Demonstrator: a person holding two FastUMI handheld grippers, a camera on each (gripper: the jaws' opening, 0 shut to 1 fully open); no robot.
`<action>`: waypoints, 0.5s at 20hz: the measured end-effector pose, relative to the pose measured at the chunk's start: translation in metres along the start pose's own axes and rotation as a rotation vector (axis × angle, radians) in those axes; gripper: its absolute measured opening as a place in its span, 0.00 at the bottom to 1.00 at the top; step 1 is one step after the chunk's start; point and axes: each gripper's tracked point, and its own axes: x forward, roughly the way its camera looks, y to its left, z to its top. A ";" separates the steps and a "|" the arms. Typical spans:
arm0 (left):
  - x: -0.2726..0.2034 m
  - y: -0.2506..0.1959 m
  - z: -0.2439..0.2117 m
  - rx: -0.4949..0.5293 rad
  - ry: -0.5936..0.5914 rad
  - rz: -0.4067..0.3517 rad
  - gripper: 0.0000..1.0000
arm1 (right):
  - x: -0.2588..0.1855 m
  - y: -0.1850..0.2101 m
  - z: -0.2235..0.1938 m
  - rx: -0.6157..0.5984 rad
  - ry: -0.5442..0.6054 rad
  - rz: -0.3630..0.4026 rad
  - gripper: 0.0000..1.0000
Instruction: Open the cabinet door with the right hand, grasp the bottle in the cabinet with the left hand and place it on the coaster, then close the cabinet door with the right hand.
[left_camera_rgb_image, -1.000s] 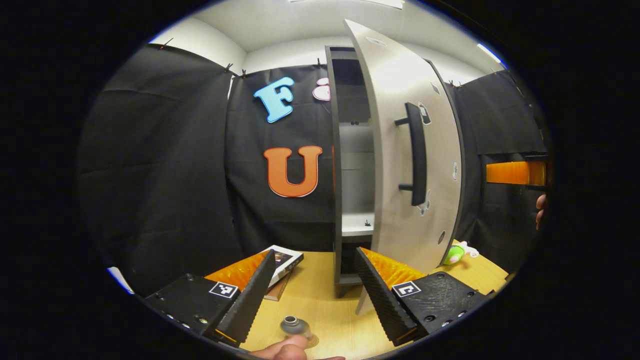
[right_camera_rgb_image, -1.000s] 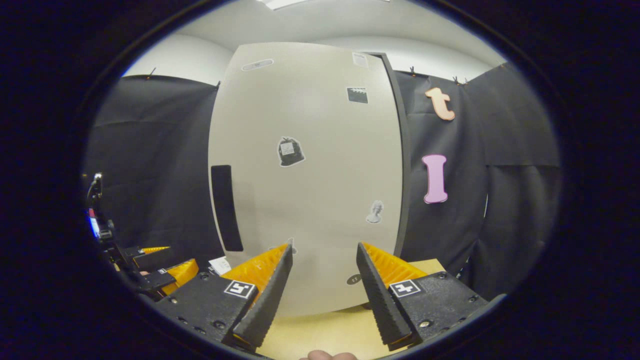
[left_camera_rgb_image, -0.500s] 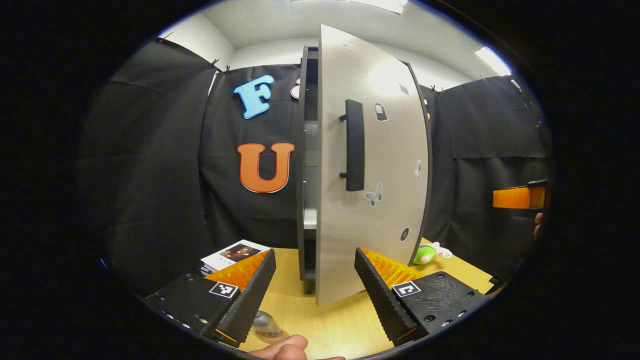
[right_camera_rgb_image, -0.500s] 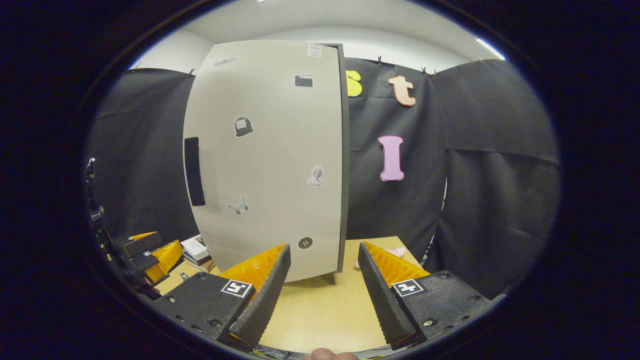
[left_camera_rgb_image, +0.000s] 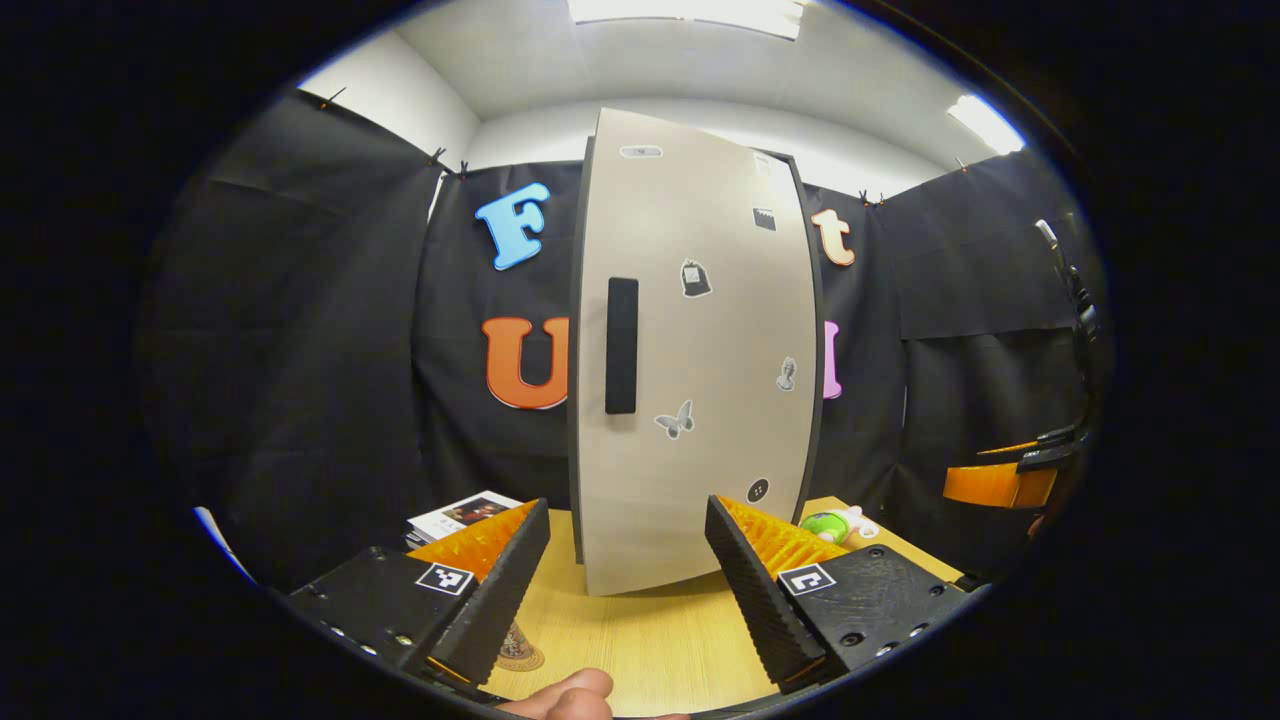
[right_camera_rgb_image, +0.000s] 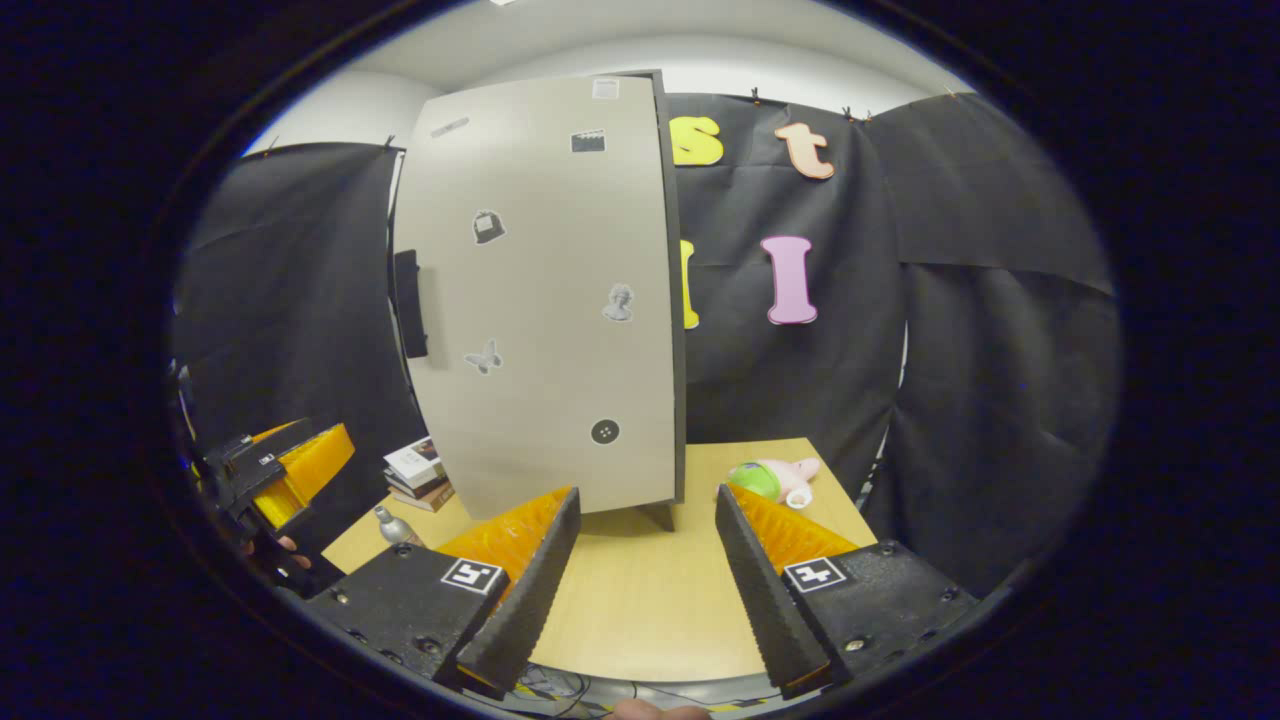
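Since the cabinet door (left_camera_rgb_image: 690, 360) looks flush w/ the cabinet frame in both views, I'd judge the job is basically at its end: door closed, bottle (right_camera_rgb_image: 394, 524) out and standing on the bench (right_camera_rgb_image: 640, 610). In the right gripper view the bottle sits upright near the bench's left edge, just in front of a stack of books (right_camera_rgb_image: 415, 470), close to the left tool (right_camera_rgb_image: 285, 475). Its base is hidden behind the right tool's finger there, so can't confirm from that view it's on the coaster. In the left gripper view something round and patterned (left_camera_rgb_image: 518, 652) peeks from behind the left finger; probably the coaster w/ the bottle's base, but too cut off to be sure.

Left tool (left_camera_rgb_image: 625, 580): fingers spread apart, nothing between. Right tool (right_camera_rgb_image: 640, 580): also spread, empty, hanging back from the door, not touching it.

Handling, as a judgement: the bottle looks small, grey and metallic w/ a narrow neck, so prob light, rigid and a bit slick. Best hold would be mid-body, fingers square across it; the neck risks tipping. The door is a stiff flat panel; its dark vertical handle (left_camera_rgb_image: 621, 345) is the place to pull, the free edge to push.

A green/pink plush toy (right_camera_rgb_image: 775, 478) lies on the bench right of the cabinet, well clear.
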 end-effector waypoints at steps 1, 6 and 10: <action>-0.003 -0.011 0.002 0.004 -0.004 -0.002 0.94 | -0.002 -0.009 -0.004 -0.004 0.002 0.012 0.88; -0.023 -0.043 0.011 0.036 0.020 0.032 0.95 | 0.001 -0.048 -0.026 -0.020 0.025 0.051 0.88; -0.037 -0.061 0.023 0.076 0.000 -0.001 0.96 | 0.006 -0.061 -0.027 0.069 0.032 0.042 0.86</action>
